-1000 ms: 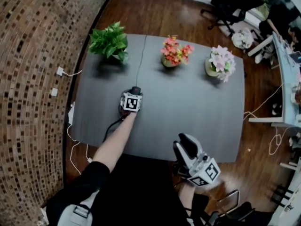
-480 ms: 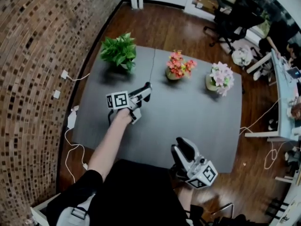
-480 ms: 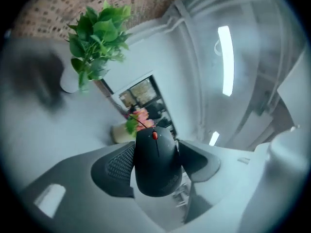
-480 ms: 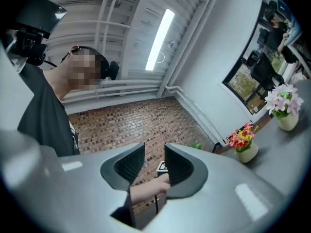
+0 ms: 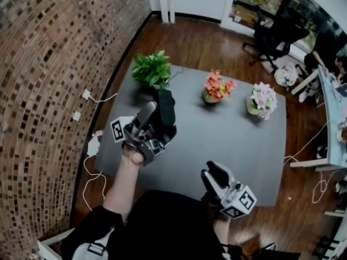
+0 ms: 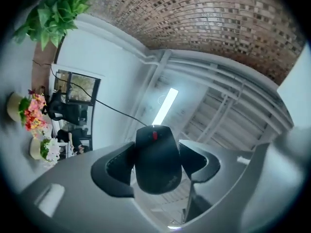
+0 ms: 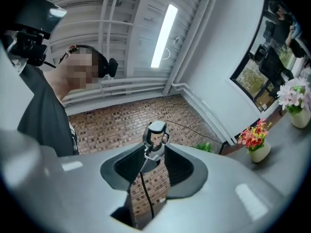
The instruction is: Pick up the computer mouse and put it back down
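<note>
Black clothing filled the bottom of the head view, where the person stood at the near edge of a grey table. Closest to the body, the right gripper hung low over that near edge, with its marker cube towards the person. Its jaws stood apart with nothing between them. In the right gripper view, only the brick wall and, small and farther off, the raised other gripper showed through the gap. A little farther out, the person's bare left forearm reached up and forward, lifting the left gripper high over the left half of the table and tilting it upward. Its jaws pinched the mouse, one pad pressed against each side. The mouse was black with a red scroll wheel and was clear of the table, in the air. In the left gripper view it sat squarely between the pads against the ceiling and a long ceiling light. Its thin cable trailed away from its front end. Along the far edge of the table stood three pots in a row: a green plant at the left, red flowers in the middle and white flowers at the right. Beyond them lay a dark wooden floor, with a black chair farther back on the right. The brick wall ran down the whole left side.
</note>
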Tool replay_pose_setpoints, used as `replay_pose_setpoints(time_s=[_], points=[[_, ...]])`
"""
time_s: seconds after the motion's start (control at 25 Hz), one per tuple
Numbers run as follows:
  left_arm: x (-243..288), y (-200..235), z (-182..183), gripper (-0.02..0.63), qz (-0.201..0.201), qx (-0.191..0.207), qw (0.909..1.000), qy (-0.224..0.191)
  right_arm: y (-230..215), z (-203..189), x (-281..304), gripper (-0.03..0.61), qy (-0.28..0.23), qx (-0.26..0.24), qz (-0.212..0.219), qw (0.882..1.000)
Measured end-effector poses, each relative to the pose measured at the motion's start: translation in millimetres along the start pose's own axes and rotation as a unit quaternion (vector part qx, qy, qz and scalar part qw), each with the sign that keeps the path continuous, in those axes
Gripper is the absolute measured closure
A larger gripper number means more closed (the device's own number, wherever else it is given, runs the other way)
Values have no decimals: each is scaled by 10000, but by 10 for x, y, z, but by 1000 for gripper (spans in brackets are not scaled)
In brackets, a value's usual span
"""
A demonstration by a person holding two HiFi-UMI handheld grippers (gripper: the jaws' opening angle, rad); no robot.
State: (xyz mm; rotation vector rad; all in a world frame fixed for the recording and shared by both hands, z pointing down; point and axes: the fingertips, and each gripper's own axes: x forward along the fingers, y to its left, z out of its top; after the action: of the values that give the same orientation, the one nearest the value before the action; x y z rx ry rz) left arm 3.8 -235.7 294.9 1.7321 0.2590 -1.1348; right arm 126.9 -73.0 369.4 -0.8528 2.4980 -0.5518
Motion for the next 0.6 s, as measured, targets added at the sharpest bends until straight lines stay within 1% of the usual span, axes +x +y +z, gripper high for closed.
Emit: replay_pose_setpoints(time_s=[0.08, 0.16, 0.28, 0.44, 0.6], points=[[105, -238, -99, 331, -221, 48, 9997, 131, 33, -16, 29, 477, 32, 4, 37, 10000], [180, -397, -187, 331, -346, 92, 9991, 247, 48, -39, 30, 477, 39, 14, 45, 10000], [259, -573, -300, 331, -453, 157, 9981, 396, 70, -67, 16, 477, 5, 33, 63, 10000], [339, -748, -396, 331, -557, 229, 9967, 535, 187, 36, 134, 477, 5, -50, 199, 9998], [374, -939, -448, 331, -688, 295, 9952, 636, 153, -65, 91, 477, 41, 5, 82, 10000]])
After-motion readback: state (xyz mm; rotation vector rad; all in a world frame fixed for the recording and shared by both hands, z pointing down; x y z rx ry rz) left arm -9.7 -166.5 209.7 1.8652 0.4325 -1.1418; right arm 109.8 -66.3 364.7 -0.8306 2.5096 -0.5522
